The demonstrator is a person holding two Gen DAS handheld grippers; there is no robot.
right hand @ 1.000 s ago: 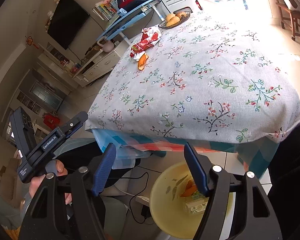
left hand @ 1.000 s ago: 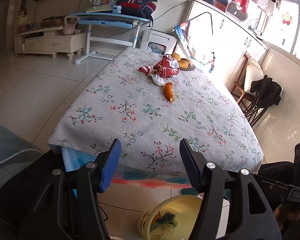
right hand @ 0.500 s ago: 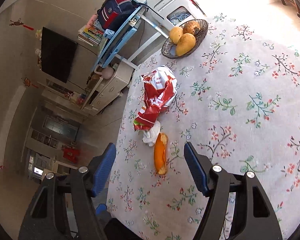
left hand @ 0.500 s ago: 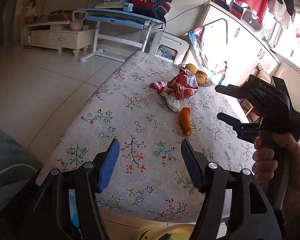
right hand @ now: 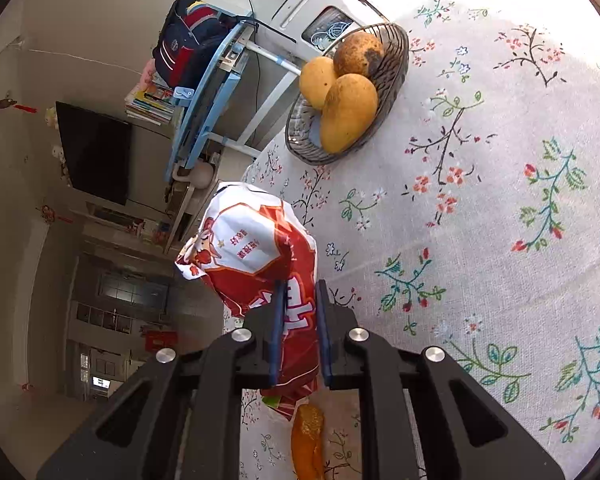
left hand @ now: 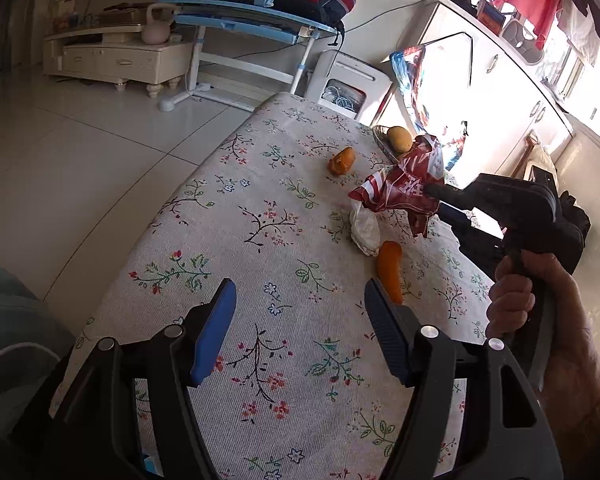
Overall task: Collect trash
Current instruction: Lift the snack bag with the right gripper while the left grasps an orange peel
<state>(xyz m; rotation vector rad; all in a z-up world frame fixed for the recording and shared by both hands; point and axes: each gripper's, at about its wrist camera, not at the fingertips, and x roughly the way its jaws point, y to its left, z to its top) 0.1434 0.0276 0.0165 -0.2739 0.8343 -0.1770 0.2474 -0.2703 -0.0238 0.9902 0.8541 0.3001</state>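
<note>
A red and white snack bag (right hand: 256, 248) sits between the blue pads of my right gripper (right hand: 300, 288), whose jaws are closing and pinch its lower part. In the left wrist view the same bag (left hand: 400, 188) hangs crumpled just above the floral tablecloth (left hand: 260, 240), with the right gripper (left hand: 434, 194) coming in from the right. Below it lie a white crumpled wrapper (left hand: 364, 228) and a long orange peel (left hand: 390, 272); the peel (right hand: 308, 436) also shows under the right gripper. My left gripper (left hand: 300, 294) is open over the cloth, nothing between its fingers, just left of the peel.
A wire basket (right hand: 392, 72) of mangoes (right hand: 348, 112) stands at the far end of the table. A small orange piece (left hand: 342, 161) lies near the basket. A hand (left hand: 516, 300) holds the right gripper. Beyond the table are a blue desk (left hand: 240, 12), a white cabinet (left hand: 344, 84) and tiled floor.
Both grippers moved from the table's near edge, above a yellow bin, forward over the cloth. The right gripper shut on the red bag and lifted it off the white wrapper.
</note>
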